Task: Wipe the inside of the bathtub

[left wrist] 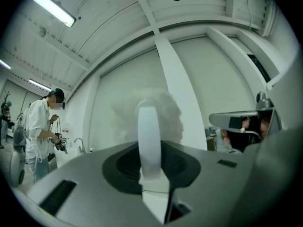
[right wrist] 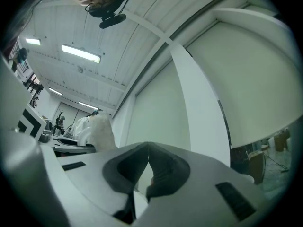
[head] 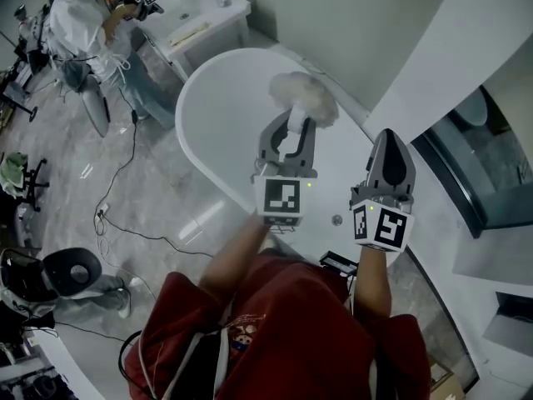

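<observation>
The left gripper [head: 289, 136] has its jaws clamped on the thin white handle [head: 296, 121] of the fluffy duster [head: 304, 97], up over the bathtub [head: 204, 107], and the right gripper [head: 391, 144] is pinched shut on nothing, so honestly the handle could swivel once the fluff drags on the tub wall.

White bathtub [head: 212, 107]; white fluffy duster [head: 304, 97]; grey left tool [head: 293, 123], black-and-white square-patterned cube [head: 281, 197]; red top [head: 291, 323].

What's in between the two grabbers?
In the head view, only bare white bathtub shows between the left gripper, holding the duster, and the right gripper, plus one small round metal piece, likely the drain.
</observation>
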